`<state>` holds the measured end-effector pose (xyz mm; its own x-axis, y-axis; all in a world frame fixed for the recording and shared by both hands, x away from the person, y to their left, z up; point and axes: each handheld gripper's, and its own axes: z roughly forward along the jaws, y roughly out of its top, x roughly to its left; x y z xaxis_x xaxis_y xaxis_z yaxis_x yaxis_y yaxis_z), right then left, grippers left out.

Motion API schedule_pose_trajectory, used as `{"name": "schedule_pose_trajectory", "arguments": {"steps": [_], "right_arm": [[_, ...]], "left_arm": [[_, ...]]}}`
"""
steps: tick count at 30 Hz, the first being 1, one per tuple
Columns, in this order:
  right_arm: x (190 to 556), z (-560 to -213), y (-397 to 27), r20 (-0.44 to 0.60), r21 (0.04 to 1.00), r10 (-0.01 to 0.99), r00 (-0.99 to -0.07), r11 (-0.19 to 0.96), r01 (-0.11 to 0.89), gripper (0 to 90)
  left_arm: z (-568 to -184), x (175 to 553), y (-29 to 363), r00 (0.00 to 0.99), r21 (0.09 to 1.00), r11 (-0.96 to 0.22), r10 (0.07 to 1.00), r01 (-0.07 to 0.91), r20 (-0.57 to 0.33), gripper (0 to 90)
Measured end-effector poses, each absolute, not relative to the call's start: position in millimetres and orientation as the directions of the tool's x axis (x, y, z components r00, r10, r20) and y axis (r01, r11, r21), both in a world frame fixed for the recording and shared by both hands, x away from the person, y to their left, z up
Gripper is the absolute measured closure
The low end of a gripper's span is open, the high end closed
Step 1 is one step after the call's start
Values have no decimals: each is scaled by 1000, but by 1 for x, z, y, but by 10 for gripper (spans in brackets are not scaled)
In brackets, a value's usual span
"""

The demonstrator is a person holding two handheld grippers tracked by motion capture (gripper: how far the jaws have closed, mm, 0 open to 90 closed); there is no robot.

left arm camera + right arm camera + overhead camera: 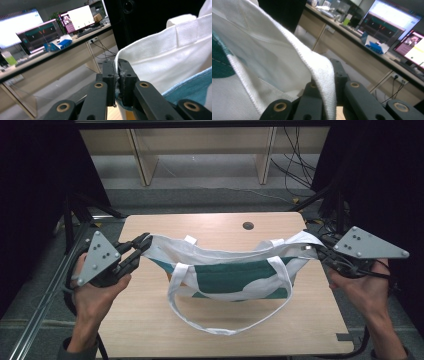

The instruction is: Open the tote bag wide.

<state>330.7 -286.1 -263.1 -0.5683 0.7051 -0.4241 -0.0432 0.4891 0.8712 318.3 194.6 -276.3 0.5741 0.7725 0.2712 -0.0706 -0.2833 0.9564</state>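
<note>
A white and teal tote bag (225,272) is hanging stretched between the 2 hand-held grippers over the middle of the light wooden tabletop (150,330). The left hand-held gripper (142,245) is gripping the bag's left top corner, and the right hand-held gripper (316,251) is gripping its right top corner, so the white upper edge is sagging in a shallow curve between them.

In the left gripper view, the left hand-held gripper (117,75) is clenched on the bag (160,52), with the white hem pinched tightly between the 2 black jaws. In the right gripper view, the right hand-held gripper (329,82) is likewise grasping the bag (262,57), and the stitched white edge is draping over the jaws, hiding 1 of them in part.

The bag's teal panel is facing the near side, and its lower part is resting on the tabletop. 1 white handle (225,320) is drooping in a long loop onto the tabletop toward the near edge, while a 2nd short white loop (190,239) is sticking up at the far edge of the bag. A small round hole (248,225) is sitting in the tabletop just beyond the bag, on the far side.

The person's left hand (95,295) and right hand (367,287) are holding the grippers at the left and right edges of the tabletop.
</note>
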Motion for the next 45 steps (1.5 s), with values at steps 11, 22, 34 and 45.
{"name": "schedule_pose_trajectory", "arguments": {"steps": [11, 22, 34, 45], "right_arm": [[367, -298, -288, -391, 859, 729, -562, 508, 60, 884], [383, -332, -291, -374, 819, 725, -579, 551, 161, 883], [392, -379, -298, -316, 811, 736, -599, 537, 232, 882], [389, -414, -294, -310, 769, 724, -616, 572, 286, 881]], "left_arm": [[-334, 359, 194, 617, 956, -272, 772, 109, 149, 831], [-379, 388, 182, 626, 925, -291, 776, 244, 79, 809], [-429, 408, 163, 673, 872, -370, 737, 321, 64, 801], [-457, 405, 159, 718, 823, -450, 692, 347, 76, 806]]}}
